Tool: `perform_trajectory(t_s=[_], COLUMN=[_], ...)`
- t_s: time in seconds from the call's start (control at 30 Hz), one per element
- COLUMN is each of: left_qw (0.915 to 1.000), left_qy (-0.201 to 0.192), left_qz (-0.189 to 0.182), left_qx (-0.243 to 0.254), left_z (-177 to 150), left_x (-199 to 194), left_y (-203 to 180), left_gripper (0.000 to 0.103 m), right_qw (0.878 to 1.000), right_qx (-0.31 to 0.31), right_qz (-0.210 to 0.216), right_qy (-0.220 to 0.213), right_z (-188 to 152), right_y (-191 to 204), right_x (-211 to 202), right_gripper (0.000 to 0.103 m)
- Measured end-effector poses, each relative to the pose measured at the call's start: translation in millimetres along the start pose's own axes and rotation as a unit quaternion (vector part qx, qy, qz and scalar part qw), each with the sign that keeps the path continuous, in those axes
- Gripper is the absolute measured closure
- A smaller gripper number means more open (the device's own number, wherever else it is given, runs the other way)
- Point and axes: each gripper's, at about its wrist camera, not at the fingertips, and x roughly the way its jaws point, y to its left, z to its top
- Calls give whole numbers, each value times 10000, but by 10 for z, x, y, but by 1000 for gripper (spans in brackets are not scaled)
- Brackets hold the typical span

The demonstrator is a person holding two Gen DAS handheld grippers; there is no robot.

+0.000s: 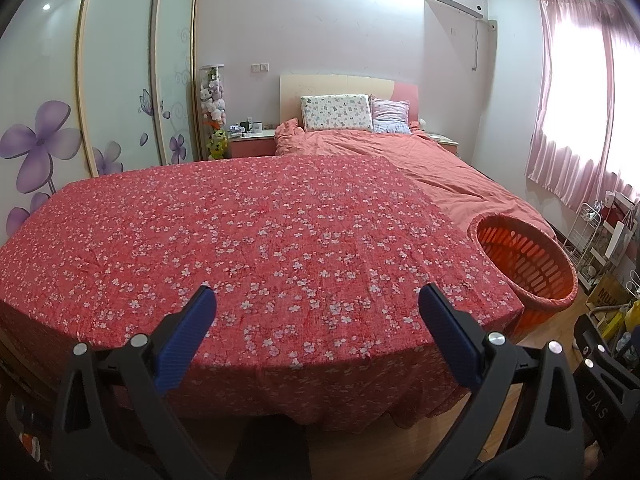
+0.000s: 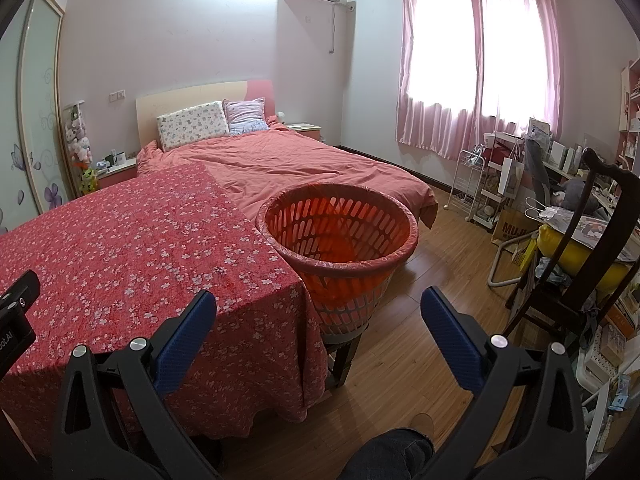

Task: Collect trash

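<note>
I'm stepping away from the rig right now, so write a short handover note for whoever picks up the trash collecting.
Left gripper: jaws open, holding nothing, hovering over the near edge of the table with the red floral cloth.
Right gripper: jaws open, holding nothing, above the table's right corner, facing the basket.
Orange slotted basket: bag-lined, upright beside the table's right edge, raised on a dark stand; no trash is visible inside.
Done: cannot tell; no trash shows on the cloth in either view.
Left: look for any trash outside these views, such as the cluttered area by the chair, and drop it in the basket.
</note>
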Motion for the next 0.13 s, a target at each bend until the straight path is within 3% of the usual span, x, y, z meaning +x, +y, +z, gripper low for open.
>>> perform_trajectory(t_s=[0.13], left_qw=[10000], left_qy=[16], left_qz=[-29], left_qx=[13], left_z=[-4], left_x=[4], left_y=[18], left_gripper=[4], right_qw=[10000], right_qx=[2], right_qz=[4], right_qy=[1], right_z=[2], right_y=[-5], right_x=[2], right_gripper=[2])
